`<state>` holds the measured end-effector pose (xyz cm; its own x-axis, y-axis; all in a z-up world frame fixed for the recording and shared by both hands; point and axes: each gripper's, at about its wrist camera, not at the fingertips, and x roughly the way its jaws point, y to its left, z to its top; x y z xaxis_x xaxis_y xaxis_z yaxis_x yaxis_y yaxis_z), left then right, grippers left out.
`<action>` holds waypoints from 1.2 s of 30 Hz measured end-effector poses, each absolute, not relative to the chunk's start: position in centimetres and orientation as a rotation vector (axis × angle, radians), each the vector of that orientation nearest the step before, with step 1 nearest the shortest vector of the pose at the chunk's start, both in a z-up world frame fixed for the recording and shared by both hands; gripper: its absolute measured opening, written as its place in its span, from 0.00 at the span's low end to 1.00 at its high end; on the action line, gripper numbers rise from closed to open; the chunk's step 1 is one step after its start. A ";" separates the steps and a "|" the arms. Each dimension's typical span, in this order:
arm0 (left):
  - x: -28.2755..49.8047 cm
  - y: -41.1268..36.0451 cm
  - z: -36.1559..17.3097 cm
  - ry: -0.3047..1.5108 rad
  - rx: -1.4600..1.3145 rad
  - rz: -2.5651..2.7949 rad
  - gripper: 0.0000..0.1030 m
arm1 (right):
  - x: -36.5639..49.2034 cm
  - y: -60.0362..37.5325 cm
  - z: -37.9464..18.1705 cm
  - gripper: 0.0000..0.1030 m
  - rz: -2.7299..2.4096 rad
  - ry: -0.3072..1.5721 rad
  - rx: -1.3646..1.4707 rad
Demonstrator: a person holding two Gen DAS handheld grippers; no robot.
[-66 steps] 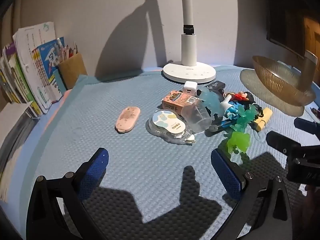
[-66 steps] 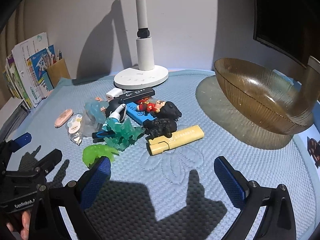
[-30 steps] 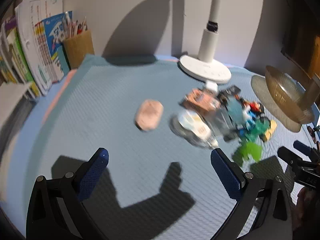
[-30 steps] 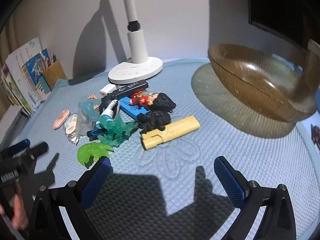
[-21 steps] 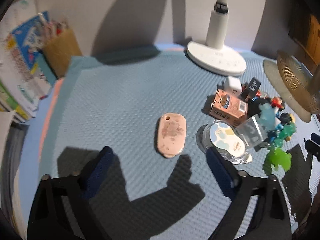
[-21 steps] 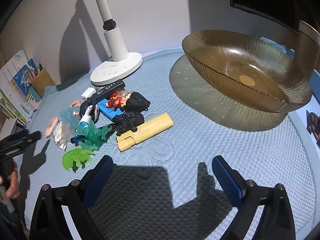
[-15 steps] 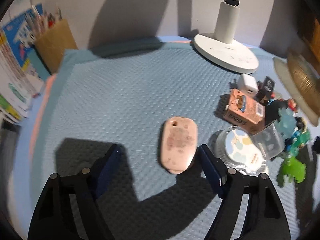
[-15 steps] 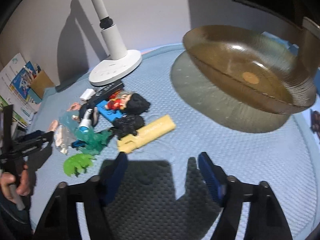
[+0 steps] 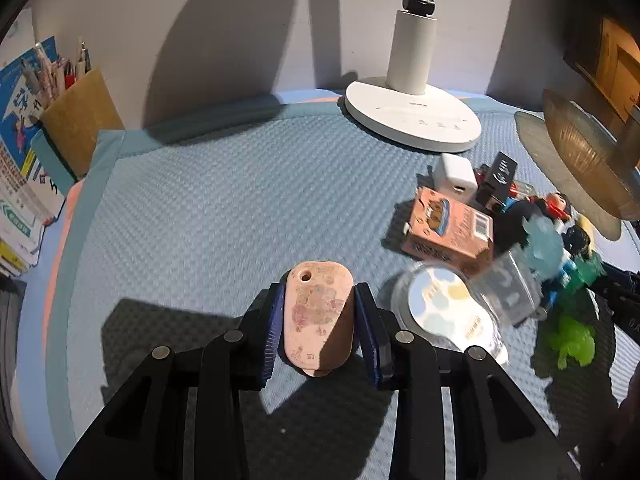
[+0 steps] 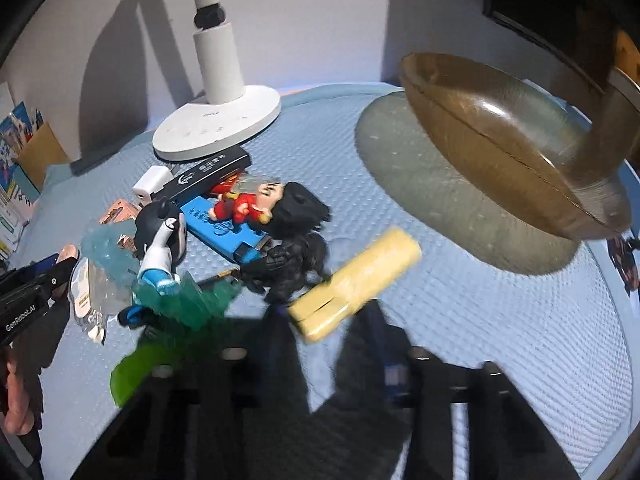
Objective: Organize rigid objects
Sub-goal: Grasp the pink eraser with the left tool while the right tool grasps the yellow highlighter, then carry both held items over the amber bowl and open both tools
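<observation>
Left gripper point(image 9: 319, 326): its jaws have just been closing and now clamp the pink tag point(image 9: 319, 320) by its long sides — the tag lies flat on the blue mat point(image 9: 224, 216), apart from the toy pile point(image 9: 532, 248).

Right gripper point(image 10: 326, 344): blurred; its jaws have just been closing to a narrow gap around the near end of the yellow marker point(image 10: 356, 280), though contact cannot be made out. The marker lies on the mat between the black figure point(image 10: 288, 268) and the amber bowl point(image 10: 508, 136) — lamp base point(image 10: 216, 128) behind.
</observation>
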<state>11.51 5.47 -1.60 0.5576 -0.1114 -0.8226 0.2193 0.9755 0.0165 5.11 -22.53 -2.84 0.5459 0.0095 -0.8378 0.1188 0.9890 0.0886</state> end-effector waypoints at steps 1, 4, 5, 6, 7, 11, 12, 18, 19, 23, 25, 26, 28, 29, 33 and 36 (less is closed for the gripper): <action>11.1 5.4 -1.5 0.959 0.119 -0.201 0.31 | 4.3 -23.4 -2.8 0.26 -0.028 0.989 0.155; 9.3 5.3 -1.0 0.952 0.092 -0.225 0.31 | 1.6 -25.5 -2.9 0.26 0.024 0.953 0.130; 8.6 5.3 -0.8 0.951 0.076 -0.236 0.31 | 1.0 -26.2 -3.0 0.26 0.020 0.953 0.122; 8.2 5.2 -0.7 0.949 0.063 -0.243 0.31 | 0.3 -27.5 -3.2 0.26 0.025 0.963 0.127; 7.5 5.1 -0.6 0.947 0.038 -0.260 0.31 | -0.2 -28.5 -3.2 0.26 0.059 0.971 0.147; 5.8 4.4 -1.1 0.956 -0.026 -0.282 0.31 | -0.5 -29.3 -1.9 0.27 0.053 0.953 0.143; 5.5 4.1 -1.3 0.952 -0.020 -0.278 0.31 | -0.2 -29.0 -1.8 0.36 0.047 0.966 0.128; 4.4 4.2 -1.5 0.952 -0.028 -0.247 0.31 | 2.0 -29.1 -3.2 0.68 -0.107 1.022 0.203; 4.3 4.2 -1.4 0.951 -0.029 -0.247 0.31 | 2.2 -29.0 -3.4 0.65 -0.141 1.009 0.202; 3.6 4.1 -1.0 0.952 -0.042 -0.266 0.31 | 1.5 -27.1 -3.1 0.39 -0.168 0.949 0.077; 3.2 3.8 -1.0 0.951 -0.044 -0.272 0.31 | 0.6 -25.8 -2.7 0.28 -0.064 0.947 0.017; 2.9 3.6 -1.0 0.951 -0.041 -0.277 0.31 | 0.4 -25.2 -2.7 0.27 -0.001 0.947 0.003; 2.4 3.1 -1.0 0.954 -0.029 -0.301 0.31 | -1.5 -24.6 -2.5 0.26 0.139 0.972 -0.051; 2.3 2.9 -1.0 0.958 -0.024 -0.311 0.31 | -2.3 -24.5 -2.5 0.25 0.166 0.976 -0.092; 1.9 1.6 -1.7 0.974 0.027 -0.299 0.31 | -3.1 -25.7 -2.5 0.26 0.237 1.009 -0.074; 1.6 1.0 -1.6 0.971 0.044 -0.277 0.31 | -2.8 -26.1 -2.5 0.28 0.217 1.016 -0.018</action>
